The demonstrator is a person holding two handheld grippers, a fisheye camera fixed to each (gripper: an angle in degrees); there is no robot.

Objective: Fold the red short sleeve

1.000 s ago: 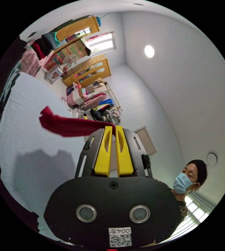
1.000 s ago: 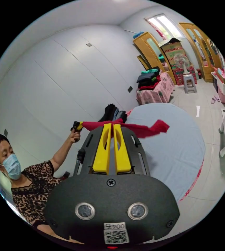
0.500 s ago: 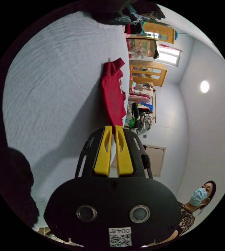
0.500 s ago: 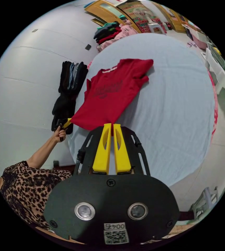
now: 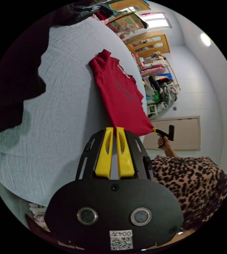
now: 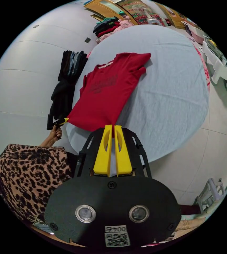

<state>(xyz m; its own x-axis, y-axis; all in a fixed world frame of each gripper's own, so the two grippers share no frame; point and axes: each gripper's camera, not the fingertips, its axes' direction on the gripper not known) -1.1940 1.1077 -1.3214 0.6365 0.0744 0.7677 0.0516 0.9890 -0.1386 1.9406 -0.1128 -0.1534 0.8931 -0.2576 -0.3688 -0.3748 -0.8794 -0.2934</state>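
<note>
One red short sleeve (image 6: pixel 106 92), two tongs

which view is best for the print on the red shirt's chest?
Right gripper view: the red shirt lies nearly face-on, dark print and white collar trim visible. Left gripper view catches it at a steep slant, print foreshortened and faint.

Left gripper (image 5: pixel 113 130), right gripper (image 6: pixel 111 128): fingers closed.

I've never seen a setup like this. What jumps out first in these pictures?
The red short sleeve shirt stands out, stretched over the pale blue bed sheet, with its collar end lying on the sheet. The left gripper and the right gripper, both with yellow jaws, each pinch a corner of its hem. A pile of dark clothes lies beside it at the bed's edge.
</note>
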